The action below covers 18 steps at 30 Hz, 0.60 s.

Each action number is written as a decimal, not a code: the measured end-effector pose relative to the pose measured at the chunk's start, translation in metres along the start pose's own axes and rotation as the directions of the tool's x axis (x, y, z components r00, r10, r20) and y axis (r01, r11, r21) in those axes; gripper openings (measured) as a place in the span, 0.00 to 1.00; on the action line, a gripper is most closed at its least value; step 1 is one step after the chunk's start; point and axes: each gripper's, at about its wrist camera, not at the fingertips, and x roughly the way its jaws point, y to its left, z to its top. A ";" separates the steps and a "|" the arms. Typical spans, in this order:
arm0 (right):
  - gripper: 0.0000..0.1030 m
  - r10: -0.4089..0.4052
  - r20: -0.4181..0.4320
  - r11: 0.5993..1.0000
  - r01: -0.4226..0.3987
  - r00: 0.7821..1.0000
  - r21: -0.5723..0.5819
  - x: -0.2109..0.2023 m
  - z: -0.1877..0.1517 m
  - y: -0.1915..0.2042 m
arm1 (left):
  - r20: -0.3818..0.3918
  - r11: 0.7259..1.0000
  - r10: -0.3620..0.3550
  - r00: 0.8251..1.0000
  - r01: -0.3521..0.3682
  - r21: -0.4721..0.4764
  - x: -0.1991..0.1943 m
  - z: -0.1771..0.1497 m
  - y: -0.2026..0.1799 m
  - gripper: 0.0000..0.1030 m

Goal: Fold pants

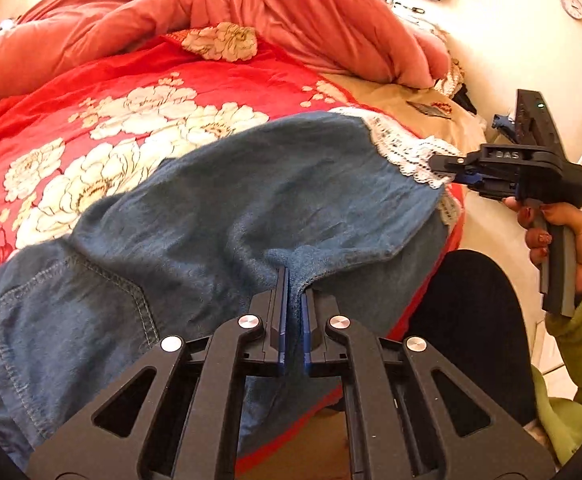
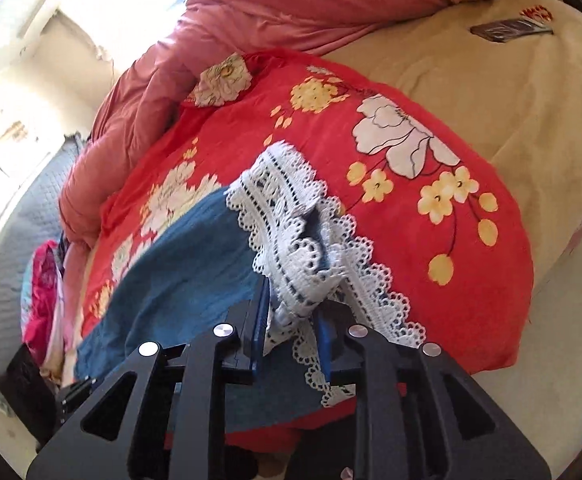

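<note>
Blue denim pants (image 1: 219, 208) with a white lace hem (image 1: 407, 152) lie across a red floral bedsheet (image 1: 139, 92). My left gripper (image 1: 293, 280) is shut on a fold of the denim at the near edge of the leg. My right gripper (image 1: 451, 166) is seen from the side at the right and is shut on the lace hem. In the right wrist view the right gripper (image 2: 295, 304) pinches the bunched lace hem (image 2: 291, 232), with blue denim (image 2: 179, 272) stretching off to the left.
A crumpled pink quilt (image 1: 251, 4) is heaped at the far side of the bed. A tan sheet (image 2: 491, 92) with a dark flat packet (image 2: 507, 30) lies to the right. My dark-clad leg (image 1: 471, 320) stands by the bed edge. Clothes (image 2: 47, 300) are piled at the left.
</note>
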 end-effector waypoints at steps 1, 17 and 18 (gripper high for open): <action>0.10 0.007 0.005 1.000 -0.007 1.000 0.001 -0.003 0.001 -0.002 | 0.005 1.000 -0.003 1.000 0.003 0.005 -0.003 0.000 -0.001 0.01; 0.11 -0.010 -0.071 1.000 0.010 0.997 0.005 -0.013 -0.026 -0.027 | -0.066 0.999 -0.012 0.998 0.015 0.052 -0.011 -0.031 -0.013 0.01; 0.12 -0.022 -0.072 1.000 0.022 0.997 0.006 -0.012 -0.027 -0.028 | -0.074 0.999 -0.012 0.997 0.016 0.049 -0.009 -0.031 -0.013 0.01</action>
